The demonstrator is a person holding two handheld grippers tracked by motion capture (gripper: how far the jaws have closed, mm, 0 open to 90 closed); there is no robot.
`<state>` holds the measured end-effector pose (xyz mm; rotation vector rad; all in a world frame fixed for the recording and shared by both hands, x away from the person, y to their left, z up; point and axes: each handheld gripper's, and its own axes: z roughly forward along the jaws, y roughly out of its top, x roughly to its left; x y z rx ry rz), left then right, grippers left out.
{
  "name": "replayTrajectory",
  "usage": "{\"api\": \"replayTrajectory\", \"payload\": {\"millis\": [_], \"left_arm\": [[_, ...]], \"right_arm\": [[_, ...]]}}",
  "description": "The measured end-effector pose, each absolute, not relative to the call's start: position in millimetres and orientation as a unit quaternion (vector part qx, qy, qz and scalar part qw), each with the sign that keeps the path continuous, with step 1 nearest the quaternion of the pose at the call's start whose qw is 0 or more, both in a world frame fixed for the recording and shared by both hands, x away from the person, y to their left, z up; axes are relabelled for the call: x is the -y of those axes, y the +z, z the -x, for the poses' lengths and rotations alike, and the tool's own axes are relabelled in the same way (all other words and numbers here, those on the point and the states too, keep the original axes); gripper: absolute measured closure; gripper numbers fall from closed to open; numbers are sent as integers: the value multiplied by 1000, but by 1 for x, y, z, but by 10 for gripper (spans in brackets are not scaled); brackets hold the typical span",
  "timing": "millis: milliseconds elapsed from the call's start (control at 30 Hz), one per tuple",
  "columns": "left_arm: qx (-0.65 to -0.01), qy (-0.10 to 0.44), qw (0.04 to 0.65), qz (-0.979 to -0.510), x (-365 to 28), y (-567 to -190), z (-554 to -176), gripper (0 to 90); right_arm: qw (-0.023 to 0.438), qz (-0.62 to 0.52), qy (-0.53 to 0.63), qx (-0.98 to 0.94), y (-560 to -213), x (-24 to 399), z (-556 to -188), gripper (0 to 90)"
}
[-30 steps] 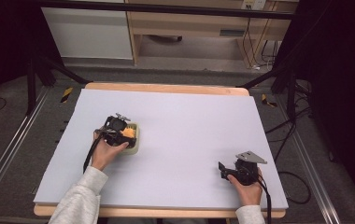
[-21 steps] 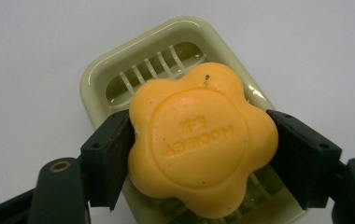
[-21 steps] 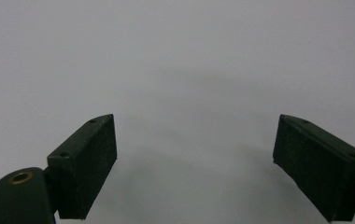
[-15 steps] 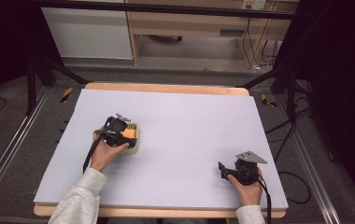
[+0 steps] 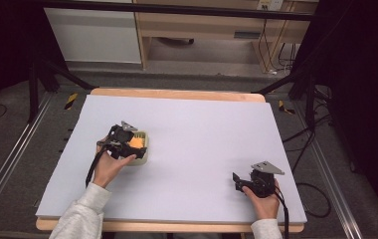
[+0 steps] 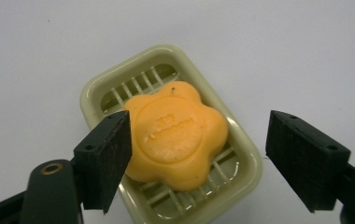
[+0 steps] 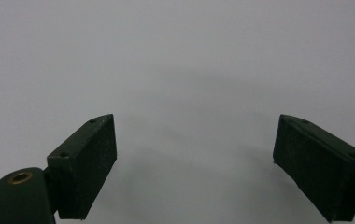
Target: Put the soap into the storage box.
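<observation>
Little has moved in the last second: the left claw still hovers spread over the orange soap in its dish, left-centre on the counter; grasp apparently pending.

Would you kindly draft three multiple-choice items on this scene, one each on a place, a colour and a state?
1. Where does the soap lie?
A. in the dish
B. on the bare mat
C. between the right gripper's fingers

2. What colour is the soap?
A. blue
B. orange
C. white

3. How does the left gripper stand?
A. shut on the soap
B. shut on the dish
C. open over the soap

Answers: 1 A, the soap rests on the dish's ribs in the left gripper view. 2 B, it is plainly orange there and in the high view. 3 C, both fingers stand wide apart, with a gap to the soap on the right side.
</observation>
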<state>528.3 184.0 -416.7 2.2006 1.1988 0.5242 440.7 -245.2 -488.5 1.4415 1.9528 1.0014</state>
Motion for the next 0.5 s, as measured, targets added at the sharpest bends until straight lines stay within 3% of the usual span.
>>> {"api": "replayTrajectory", "payload": {"millis": [500], "left_arm": [[-435, 187, 345, -810, -193, -422, -496, 227]], "right_arm": [[261, -528, 369, -719, -489, 246, -441, 139]]}}
